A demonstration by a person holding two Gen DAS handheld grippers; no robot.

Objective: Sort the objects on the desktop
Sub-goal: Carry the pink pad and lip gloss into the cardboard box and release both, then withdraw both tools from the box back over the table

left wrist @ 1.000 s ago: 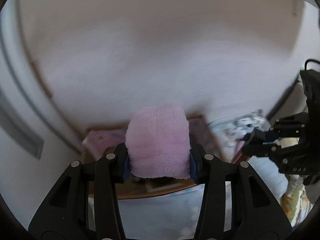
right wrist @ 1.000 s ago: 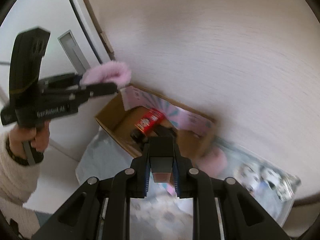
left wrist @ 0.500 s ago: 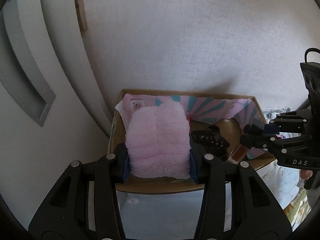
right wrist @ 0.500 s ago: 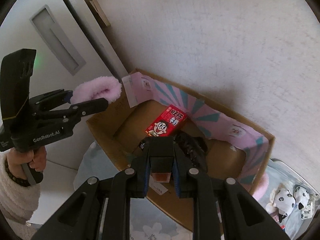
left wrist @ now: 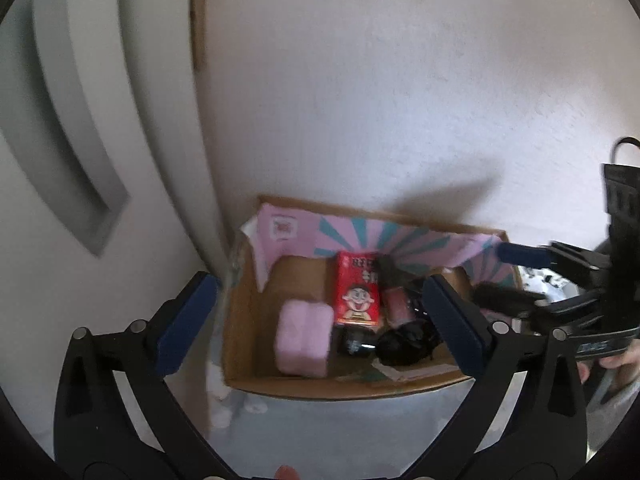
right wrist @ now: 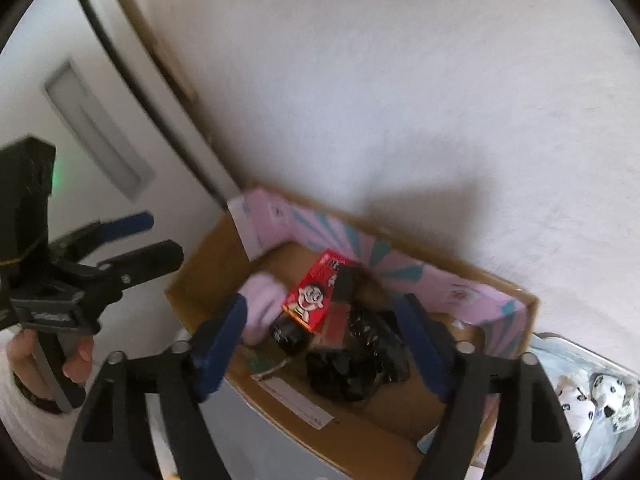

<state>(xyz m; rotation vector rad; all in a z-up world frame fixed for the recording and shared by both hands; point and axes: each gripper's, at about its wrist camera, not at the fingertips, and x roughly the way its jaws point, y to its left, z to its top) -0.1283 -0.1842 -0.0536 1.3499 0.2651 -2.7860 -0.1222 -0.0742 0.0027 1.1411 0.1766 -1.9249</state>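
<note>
Both grippers hang over the box, and neither holds anything. The left gripper stands with its fingers spread wide, its blue pads well apart on either side of the box opening. The right gripper is likewise spread, with nothing between its pads.

Contents of the box, as far as the views show:
- A pink pad lies on the box floor toward the left wall, just beside the carton. It is blurred in both views.
- A red carton with a cartoon face lies near the middle, running toward the back wall.
- A reddish block lies to the right of the carton; its kind cannot be told.
- A heap of dark items lies at the front right, too blurred to name singly.

Outside the box, a spotted toy lies on the cloth beyond the right wall.

Judgement: the sort is well advanced, with several items boxed, the pad among them. At least the toy may remain to be gathered. What else is left on the desk lies beyond these views.
</note>
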